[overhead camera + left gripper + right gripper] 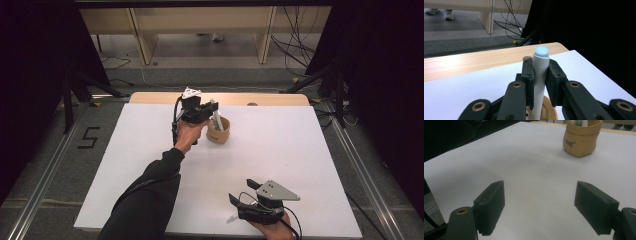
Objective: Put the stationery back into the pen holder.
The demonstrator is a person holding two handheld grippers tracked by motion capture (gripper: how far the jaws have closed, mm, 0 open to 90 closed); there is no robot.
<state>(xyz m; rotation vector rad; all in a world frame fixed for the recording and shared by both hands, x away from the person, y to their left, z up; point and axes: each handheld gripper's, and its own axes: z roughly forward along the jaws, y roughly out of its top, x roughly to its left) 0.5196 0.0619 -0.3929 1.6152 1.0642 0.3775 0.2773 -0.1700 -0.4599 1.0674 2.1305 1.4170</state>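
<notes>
My left gripper [541, 82] is clamped on a white tube [540, 75] with a pale blue cap, upright over the tan pouch [218, 130] at the far side of the white table [150, 150], its lower end already inside the rim; I judge the placing nearly done, with only the release and pulling away left. My right gripper [544, 210] rests near the table's front edge, jaws wide and holding nothing; whether the tube touches the pouch's bottom is hidden, and the pouch's other contents and lettering are too small to read.
</notes>
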